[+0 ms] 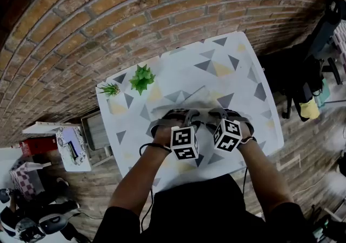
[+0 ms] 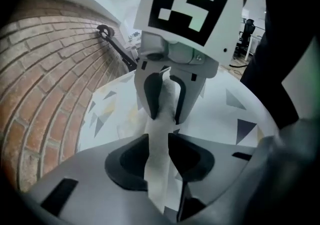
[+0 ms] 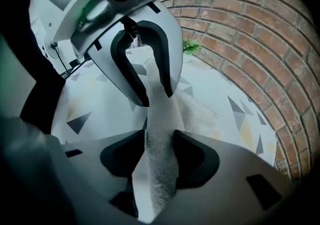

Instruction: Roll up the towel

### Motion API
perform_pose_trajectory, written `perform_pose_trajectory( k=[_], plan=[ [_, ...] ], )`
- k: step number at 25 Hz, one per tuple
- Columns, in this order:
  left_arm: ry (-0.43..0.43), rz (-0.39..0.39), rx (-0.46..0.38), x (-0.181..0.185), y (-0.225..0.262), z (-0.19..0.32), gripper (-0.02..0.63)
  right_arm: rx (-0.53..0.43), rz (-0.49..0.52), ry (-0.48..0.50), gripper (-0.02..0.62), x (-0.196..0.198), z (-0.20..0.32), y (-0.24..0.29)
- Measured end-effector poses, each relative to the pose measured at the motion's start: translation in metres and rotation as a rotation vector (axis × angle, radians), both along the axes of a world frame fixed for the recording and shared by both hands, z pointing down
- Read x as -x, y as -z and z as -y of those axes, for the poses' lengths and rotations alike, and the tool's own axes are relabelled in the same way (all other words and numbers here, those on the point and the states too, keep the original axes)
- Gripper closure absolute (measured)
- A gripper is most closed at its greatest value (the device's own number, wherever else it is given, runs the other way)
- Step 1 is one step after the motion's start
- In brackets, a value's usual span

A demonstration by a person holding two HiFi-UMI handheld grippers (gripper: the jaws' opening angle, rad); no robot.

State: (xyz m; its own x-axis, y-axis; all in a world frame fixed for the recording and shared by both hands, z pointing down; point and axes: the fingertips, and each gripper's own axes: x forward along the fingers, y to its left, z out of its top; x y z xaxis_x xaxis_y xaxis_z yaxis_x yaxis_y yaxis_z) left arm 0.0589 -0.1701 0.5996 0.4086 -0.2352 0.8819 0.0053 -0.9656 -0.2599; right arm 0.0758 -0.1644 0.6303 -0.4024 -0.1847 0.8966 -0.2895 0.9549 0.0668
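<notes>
The left gripper [image 2: 159,144] is pinching a bunched edge of the white towel [image 3: 200,111], which is lying on the patterned table [image 1: 238,69] toward the person's side. Just beside it, the right gripper [image 3: 160,139] is pinching the same edge, its jaws standing slightly wider.

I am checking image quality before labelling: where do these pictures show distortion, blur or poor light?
Head view: a strong fisheye bends the brick wall; the corners are dark and the table is bright. Left gripper view: overall softness, also on the towel, with dark edges. Right gripper view: towel fibres look sharper; the wall curves.
</notes>
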Motion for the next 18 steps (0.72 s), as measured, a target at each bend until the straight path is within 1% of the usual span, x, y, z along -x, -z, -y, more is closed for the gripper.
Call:
perform_pose_trajectory(
  k=[1,3,4,5,8,9,11,15,17,18],
  plan=[
    [-0.017,0.017,-0.011,0.000,-0.002,0.000,0.471,-0.006,-0.003,-0.002,0.393,-0.001,0.002,-0.002],
    [-0.038,0.066,-0.004,0.002,-0.012,-0.001,0.465,-0.016,-0.003,-0.010,0.399,-0.002,0.005,-0.005],
    [-0.039,0.089,0.007,0.004,-0.019,-0.001,0.425,-0.018,0.000,-0.017,0.411,-0.002,0.006,-0.006],
    [-0.036,0.105,0.016,0.005,-0.024,0.000,0.399,-0.014,0.005,-0.025,0.425,-0.002,0.007,-0.005],
    [-0.016,0.113,0.029,0.005,-0.031,0.005,0.399,0.029,0.030,-0.046,0.477,-0.003,0.007,0.000],
    [-0.010,0.109,0.042,0.005,-0.031,0.006,0.407,0.053,0.038,-0.048,0.489,-0.004,0.005,0.002],
    [-0.005,0.096,0.098,0.003,-0.030,-0.001,0.512,0.105,0.052,-0.042,0.497,-0.005,-0.003,0.005],
    [-0.017,0.081,0.262,-0.002,-0.026,-0.030,0.531,0.198,0.076,-0.010,0.497,-0.011,-0.031,0.007],
    [-0.041,0.088,0.313,-0.003,-0.024,-0.047,0.531,0.243,0.087,0.003,0.497,-0.013,-0.048,0.008],
    [-0.060,0.094,0.320,-0.004,-0.023,-0.054,0.531,0.262,0.092,0.008,0.498,-0.014,-0.055,0.009]
  ],
)
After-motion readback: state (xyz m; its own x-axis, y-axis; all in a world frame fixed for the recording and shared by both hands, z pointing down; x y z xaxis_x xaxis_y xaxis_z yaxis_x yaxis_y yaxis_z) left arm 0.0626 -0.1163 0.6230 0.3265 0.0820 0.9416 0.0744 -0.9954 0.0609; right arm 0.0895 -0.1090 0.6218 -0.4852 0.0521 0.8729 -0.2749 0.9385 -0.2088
